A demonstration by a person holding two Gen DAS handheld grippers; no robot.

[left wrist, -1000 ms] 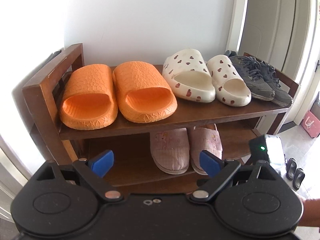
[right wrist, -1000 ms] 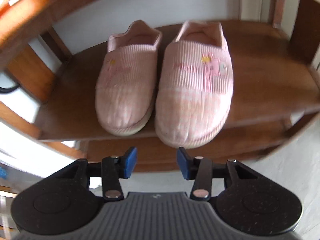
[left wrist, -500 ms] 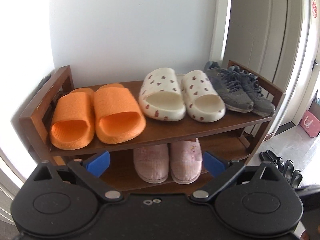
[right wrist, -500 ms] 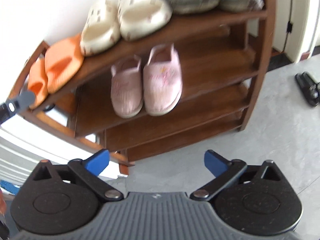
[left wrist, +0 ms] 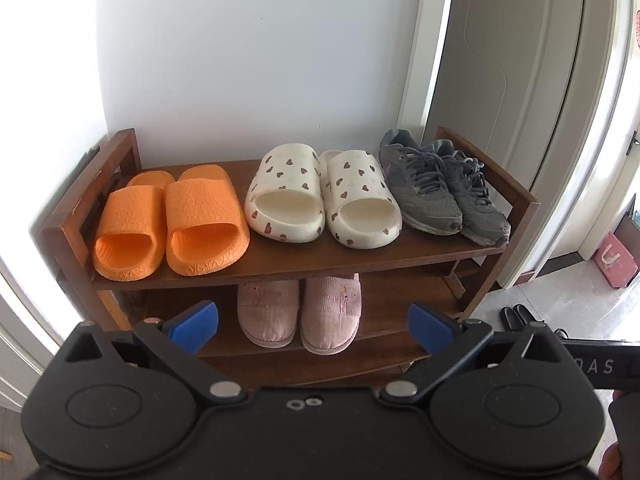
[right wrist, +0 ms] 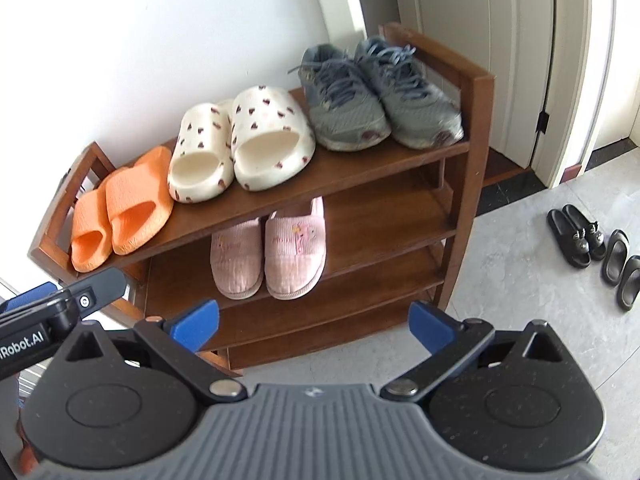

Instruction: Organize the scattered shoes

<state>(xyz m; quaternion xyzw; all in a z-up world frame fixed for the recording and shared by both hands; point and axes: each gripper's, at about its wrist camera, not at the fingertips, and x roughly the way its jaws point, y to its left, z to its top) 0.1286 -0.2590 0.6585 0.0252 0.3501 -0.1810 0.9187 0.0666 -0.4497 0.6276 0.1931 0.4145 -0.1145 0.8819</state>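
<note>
Facing your brown wooden shoe rack (left wrist: 280, 268), black sandals (right wrist: 576, 240) lie aside on the floor; both tools, left tool (left wrist: 312, 328) and right tool (right wrist: 314, 326), angle downward, gaping wide, empty.

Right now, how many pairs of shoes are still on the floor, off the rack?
2. A black strapped pair lies on the grey floor right of the rack, and a plain black pair just right of it. More could lie outside the view.

Home entryway: shoe rack (left wrist: 280, 264), doors (left wrist: 516, 80)
</note>
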